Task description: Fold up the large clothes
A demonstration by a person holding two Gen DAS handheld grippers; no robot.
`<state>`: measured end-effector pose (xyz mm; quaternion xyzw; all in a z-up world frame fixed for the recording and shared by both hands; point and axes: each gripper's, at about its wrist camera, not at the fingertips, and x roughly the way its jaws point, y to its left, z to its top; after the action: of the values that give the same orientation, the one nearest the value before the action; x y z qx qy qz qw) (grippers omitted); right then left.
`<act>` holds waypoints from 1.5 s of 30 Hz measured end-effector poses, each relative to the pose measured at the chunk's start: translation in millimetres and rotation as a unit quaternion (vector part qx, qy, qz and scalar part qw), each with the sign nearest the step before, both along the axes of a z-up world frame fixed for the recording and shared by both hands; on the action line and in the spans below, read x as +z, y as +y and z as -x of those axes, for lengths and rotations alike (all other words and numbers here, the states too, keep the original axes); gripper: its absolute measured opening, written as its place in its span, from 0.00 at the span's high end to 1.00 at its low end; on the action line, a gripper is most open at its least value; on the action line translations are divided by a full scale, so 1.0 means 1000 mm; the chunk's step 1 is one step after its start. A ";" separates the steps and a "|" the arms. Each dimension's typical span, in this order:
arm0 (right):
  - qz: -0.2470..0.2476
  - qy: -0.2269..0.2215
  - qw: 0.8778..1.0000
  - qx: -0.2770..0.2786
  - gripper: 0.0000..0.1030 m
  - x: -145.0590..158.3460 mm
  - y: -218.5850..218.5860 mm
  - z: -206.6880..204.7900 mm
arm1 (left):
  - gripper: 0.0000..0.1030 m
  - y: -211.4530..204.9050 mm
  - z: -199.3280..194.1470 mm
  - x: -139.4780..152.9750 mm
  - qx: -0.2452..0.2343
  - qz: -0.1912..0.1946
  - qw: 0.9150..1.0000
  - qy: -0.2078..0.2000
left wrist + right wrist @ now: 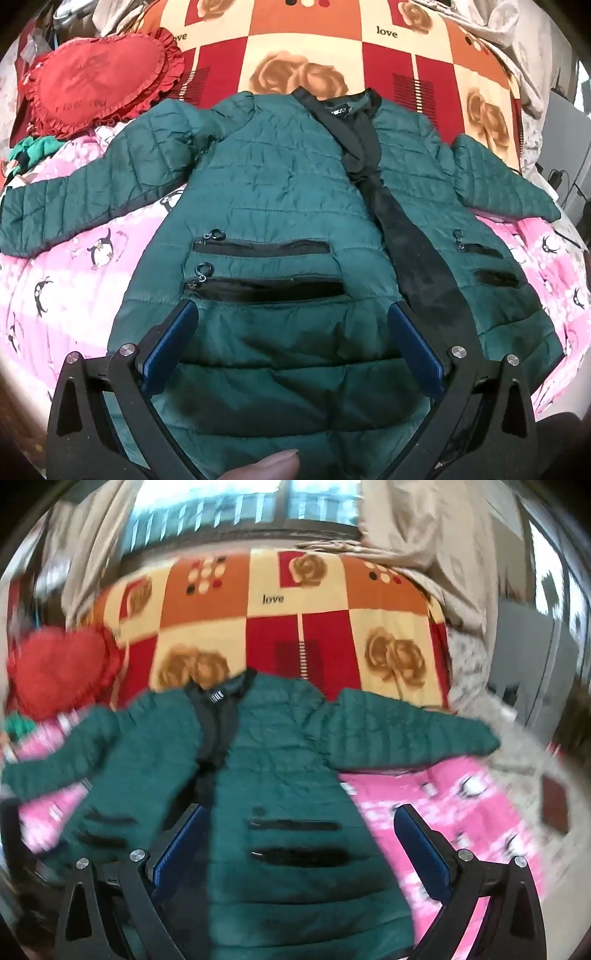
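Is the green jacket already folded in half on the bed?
No, the green jacket lies spread flat on the pink blanket, front side up, with both sleeves stretched out to the sides.

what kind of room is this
Most likely a bedroom: the green jacket lies on a bed with a pink penguin quilt, a heart-shaped red pillow, and a window behind.

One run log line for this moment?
green quilted jacket: spread flat, unfolded | left gripper: open | right gripper: open
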<state>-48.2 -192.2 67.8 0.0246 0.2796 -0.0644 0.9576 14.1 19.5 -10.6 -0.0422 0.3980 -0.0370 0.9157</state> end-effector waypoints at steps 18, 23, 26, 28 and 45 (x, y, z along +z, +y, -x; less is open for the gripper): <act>0.034 0.004 0.999 -0.006 0.03 -0.058 0.028 -0.005 | 0.00 0.000 0.026 0.024 -0.020 0.002 0.996 -0.088; 0.037 0.001 0.999 -0.011 0.03 -0.057 0.026 -0.003 | 0.00 0.000 0.022 0.022 -0.036 -0.005 0.997 -0.067; 0.050 -0.002 0.999 -0.009 0.03 -0.056 0.030 -0.002 | 0.00 0.002 0.019 0.020 -0.039 0.008 0.997 -0.059; 0.057 -0.004 0.998 -0.008 0.03 -0.055 0.033 -0.001 | 0.00 -0.002 0.018 0.017 -0.058 0.014 0.997 -0.049; 0.053 -0.003 0.999 -0.007 0.01 -0.054 0.030 -0.001 | 0.00 -0.007 0.036 0.025 -0.049 0.019 0.993 -0.103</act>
<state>-47.4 -162.2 13.4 -0.0240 0.2723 -0.0854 0.9581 -22.2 12.2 14.9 -0.0363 0.3026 -0.0940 0.9478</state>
